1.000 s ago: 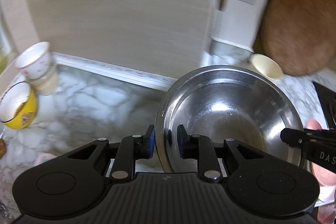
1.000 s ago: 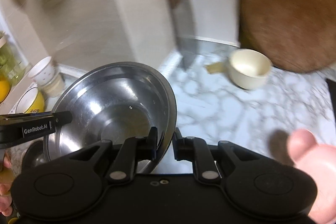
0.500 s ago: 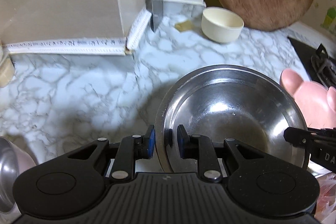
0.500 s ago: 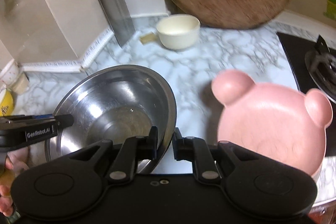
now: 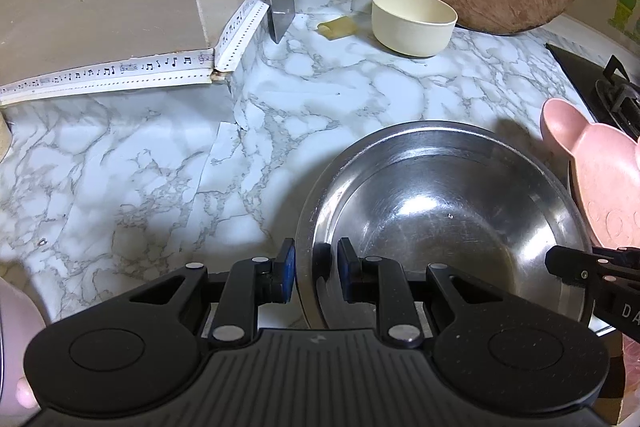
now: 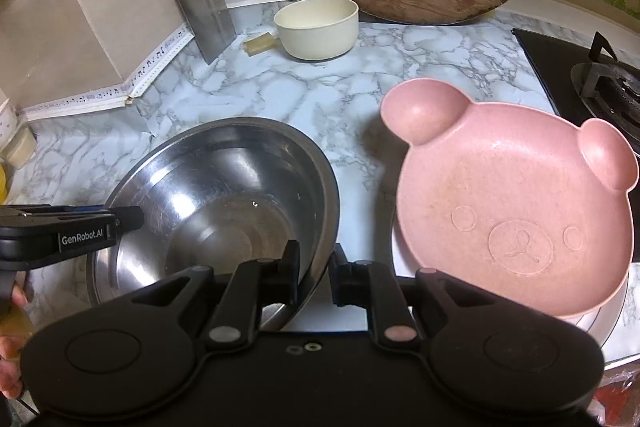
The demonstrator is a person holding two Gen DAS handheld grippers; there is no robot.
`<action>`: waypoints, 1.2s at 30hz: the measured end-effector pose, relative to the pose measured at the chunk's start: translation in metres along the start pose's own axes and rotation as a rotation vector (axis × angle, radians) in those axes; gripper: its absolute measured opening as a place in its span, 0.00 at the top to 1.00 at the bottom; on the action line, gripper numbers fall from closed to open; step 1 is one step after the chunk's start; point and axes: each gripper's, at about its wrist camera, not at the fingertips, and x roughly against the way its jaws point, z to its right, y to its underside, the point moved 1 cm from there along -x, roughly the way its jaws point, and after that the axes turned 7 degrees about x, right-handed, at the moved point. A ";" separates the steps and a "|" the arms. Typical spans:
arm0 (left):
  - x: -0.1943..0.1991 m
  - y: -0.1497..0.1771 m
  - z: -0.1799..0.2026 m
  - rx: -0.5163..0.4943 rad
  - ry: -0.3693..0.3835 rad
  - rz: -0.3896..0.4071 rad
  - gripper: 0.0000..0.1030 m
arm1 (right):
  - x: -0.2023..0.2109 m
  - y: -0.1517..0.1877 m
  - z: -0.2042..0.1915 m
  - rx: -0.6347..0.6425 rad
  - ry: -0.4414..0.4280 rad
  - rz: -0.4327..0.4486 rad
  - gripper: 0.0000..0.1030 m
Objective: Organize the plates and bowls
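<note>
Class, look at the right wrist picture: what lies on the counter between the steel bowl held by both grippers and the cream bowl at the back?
Nothing: in the right wrist view only bare marble counter separates the steel bowl from the cream bowl.

Silver steel bowl [image 6: 224,195], pink bear-face dish [image 6: 516,203], cream bowl [image 6: 316,27], grey-veined white marble counter [image 5: 140,167].
</note>
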 end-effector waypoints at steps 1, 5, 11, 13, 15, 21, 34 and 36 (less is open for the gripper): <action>-0.001 0.000 0.000 0.001 0.002 0.001 0.80 | -0.001 0.000 0.000 0.000 0.000 0.000 0.85; -0.003 0.001 0.000 -0.003 0.006 0.012 0.80 | -0.002 0.001 0.000 0.005 0.006 0.001 0.85; -0.003 0.000 0.001 -0.010 0.010 0.020 0.80 | -0.007 0.000 0.000 0.004 0.014 -0.005 0.85; -0.003 0.000 0.001 -0.008 0.014 0.022 0.80 | -0.008 0.001 0.000 0.001 0.015 -0.007 0.85; -0.002 0.000 0.000 -0.006 0.018 0.022 0.80 | -0.008 0.001 0.001 -0.003 0.015 -0.009 0.84; -0.002 0.000 -0.001 0.000 0.027 0.017 0.79 | -0.009 0.001 0.001 -0.005 0.016 -0.018 0.80; 0.016 0.002 -0.010 0.014 0.024 0.046 0.79 | 0.016 -0.001 0.007 -0.006 0.029 0.047 0.67; 0.024 0.003 -0.011 0.010 0.025 0.065 0.79 | 0.022 -0.002 0.008 -0.003 0.024 0.065 0.65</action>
